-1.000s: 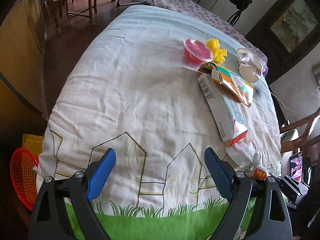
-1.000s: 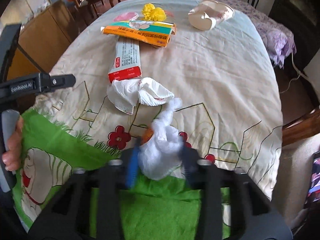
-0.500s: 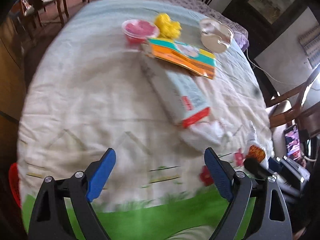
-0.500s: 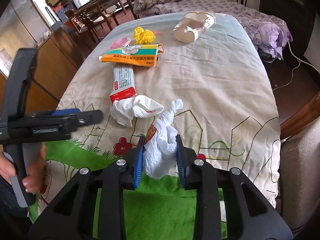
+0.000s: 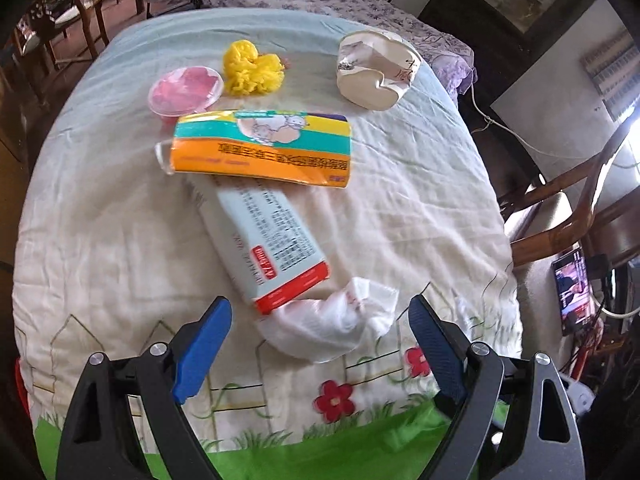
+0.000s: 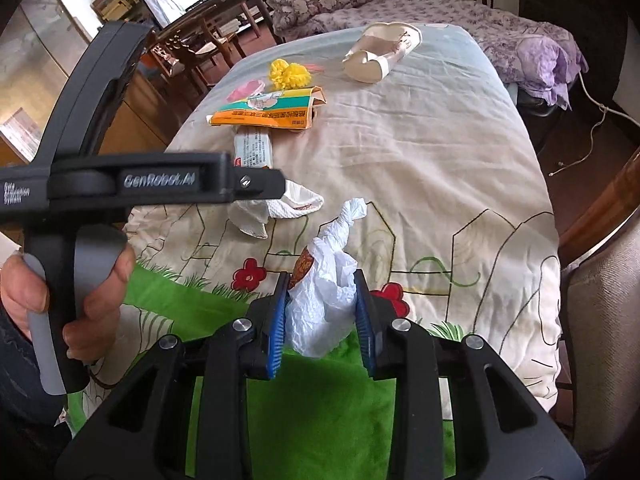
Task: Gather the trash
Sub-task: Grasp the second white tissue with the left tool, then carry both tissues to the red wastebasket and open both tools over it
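My right gripper (image 6: 320,308) is shut on a white plastic bag (image 6: 328,276) with an orange label, held just above the quilt. My left gripper (image 5: 320,344) is open, its blue pads either side of a crumpled white tissue (image 5: 332,328) that lies on the quilt; it also shows in the right wrist view (image 6: 276,208). Beyond the tissue lie a white-and-red box (image 5: 268,244), an orange-yellow package (image 5: 264,148), a pink cup (image 5: 184,90), a yellow wad (image 5: 252,66) and a crushed paper cup (image 5: 376,68).
The trash lies on a bed covered by a white quilt (image 5: 100,208) with a green band at the near edge. A wooden chair (image 5: 580,208) stands to the right of the bed. A dining table and chairs (image 6: 200,40) stand beyond the far left.
My left gripper has swung right and forward, from bare quilt to the tissue. My right gripper, still holding the bag, has lifted and drawn back slightly.
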Motion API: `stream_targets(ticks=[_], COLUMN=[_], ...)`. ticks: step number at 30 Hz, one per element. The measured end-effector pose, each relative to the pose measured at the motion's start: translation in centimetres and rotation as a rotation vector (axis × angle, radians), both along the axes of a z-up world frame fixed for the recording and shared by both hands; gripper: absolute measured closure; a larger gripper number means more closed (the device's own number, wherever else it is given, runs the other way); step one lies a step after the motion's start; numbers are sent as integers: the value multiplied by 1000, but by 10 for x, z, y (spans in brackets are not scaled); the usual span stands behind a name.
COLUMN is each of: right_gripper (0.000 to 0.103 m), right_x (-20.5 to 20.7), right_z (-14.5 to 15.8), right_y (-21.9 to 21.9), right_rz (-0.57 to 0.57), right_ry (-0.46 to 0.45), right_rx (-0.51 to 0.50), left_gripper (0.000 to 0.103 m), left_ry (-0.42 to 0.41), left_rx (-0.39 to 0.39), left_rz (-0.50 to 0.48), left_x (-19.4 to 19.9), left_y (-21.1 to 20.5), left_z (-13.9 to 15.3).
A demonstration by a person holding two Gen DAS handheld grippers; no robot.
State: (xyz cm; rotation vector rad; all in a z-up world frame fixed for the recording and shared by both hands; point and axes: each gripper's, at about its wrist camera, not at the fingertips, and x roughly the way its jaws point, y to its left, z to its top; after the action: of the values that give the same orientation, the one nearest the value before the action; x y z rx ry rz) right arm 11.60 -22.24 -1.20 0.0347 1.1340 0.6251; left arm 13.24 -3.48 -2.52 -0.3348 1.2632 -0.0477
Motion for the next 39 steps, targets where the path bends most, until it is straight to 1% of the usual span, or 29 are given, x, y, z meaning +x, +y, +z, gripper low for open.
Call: stream_targets(ticks=[2,5,8,11,14,16,17,18,19,23,27,32,39], right_gripper=[70,70,70,70,70,70,70,70,70,70,70,70,70], right_x=[0,1,1,2,3,3,3,3,2,2,2,1,-1], right_z=[0,-1,-1,-2,-3,-3,-3,-3,-3,-3,-3,-3,-3], right_y=[0,1,1,0,1,1,1,2,2,2,1,5,7], right_rz=[0,1,-1,-4,-5,-6,-6,-5,-6,-9,-8,-1,-2], right_ry=[1,4,9,14,17,17,16,15,15,17,18,9,-3], right_rx=[3,4,6,8,10,7,4,2,0,3,3,-15,-41], left_gripper=[15,16,16,23,28,44,49,62,70,73,73,73,73], left_ry=[17,17,25,45,31,30,33,37,41,32,6,-22,-57], left_rx=[-15,5,1,4,17,-5,-21,-40,-54,-40,-32,-24,3], left_rz=[9,51,71,52,35,29,21,12,2,-23,-45,-16,20], left_x=[4,9,15,17,13,10,9,6,4,-6,-25,-43,-66], left_y=[-2,-3,-7,-12,-13,-11,-10,-9,-8,-10,-3,17,41], left_z=[-1,-4,-9,-18,-19,-18,-17,-16,-16,-10,5,19,28])
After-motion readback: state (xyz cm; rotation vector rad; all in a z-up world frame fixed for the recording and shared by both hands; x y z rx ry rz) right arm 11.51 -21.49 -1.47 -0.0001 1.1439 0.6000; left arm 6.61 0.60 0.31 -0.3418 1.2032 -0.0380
